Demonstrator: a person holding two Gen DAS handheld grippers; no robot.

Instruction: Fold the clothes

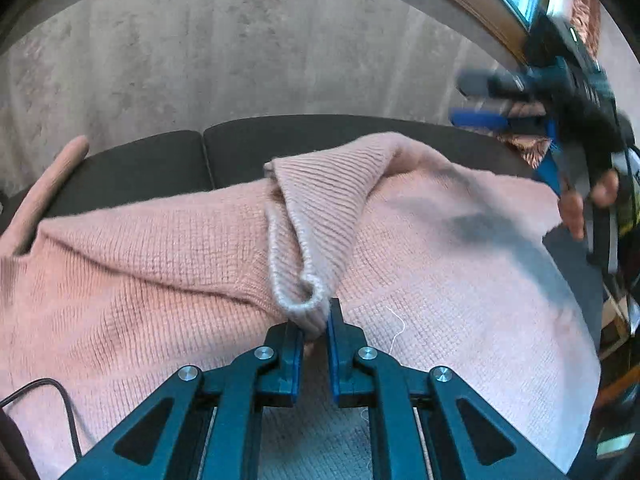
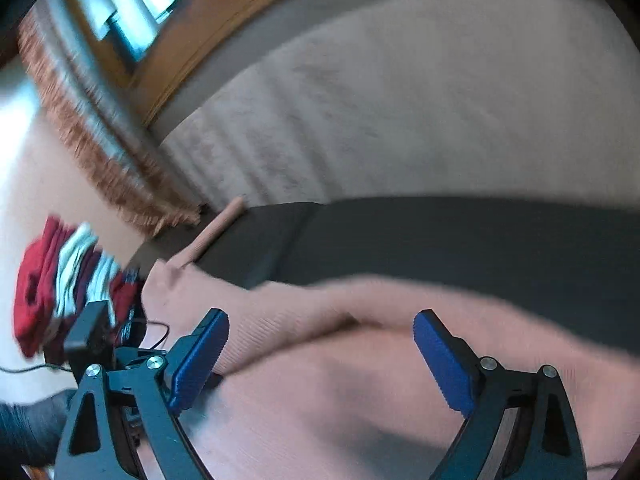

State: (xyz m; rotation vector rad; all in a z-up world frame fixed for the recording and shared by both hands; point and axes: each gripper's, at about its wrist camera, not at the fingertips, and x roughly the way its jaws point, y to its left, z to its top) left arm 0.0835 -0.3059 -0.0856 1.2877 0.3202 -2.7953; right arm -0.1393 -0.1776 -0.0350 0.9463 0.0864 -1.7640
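Left wrist view first: the pink sweater (image 1: 160, 264) is spread out over a dark cushioned surface (image 1: 280, 140), long axis running left to right across the frame, with one sleeve (image 1: 52, 184) trailing off toward the far left. It's a soft, fuzzy knit, pale pink, fine stitches on the body and chunkier ribbing on the folded cuff or hem piece (image 1: 320, 208) that sticks up in the middle. The left gripper (image 1: 316, 324) is pinched tight on the near end of that ribbed piece, blue pads nearly together with the fabric bunched between them. Off to the far right, the right gripper (image 1: 480, 100) hangs above the sweater's edge, blurry, fingers apart, with a hand (image 1: 592, 196) around its handle. A thin black cable (image 1: 60, 400) lies on the knit at near left.

Right wrist view: pretty motion-blurred. The right gripper (image 2: 320, 344) is spread wide, nothing between the blue pads, just over the sweater (image 2: 360, 400), which fills the near half. The sleeve (image 2: 216, 232) points away to the far left along the dark surface (image 2: 480, 240). A red and white pile of clothes (image 2: 60, 280) sits at far left.
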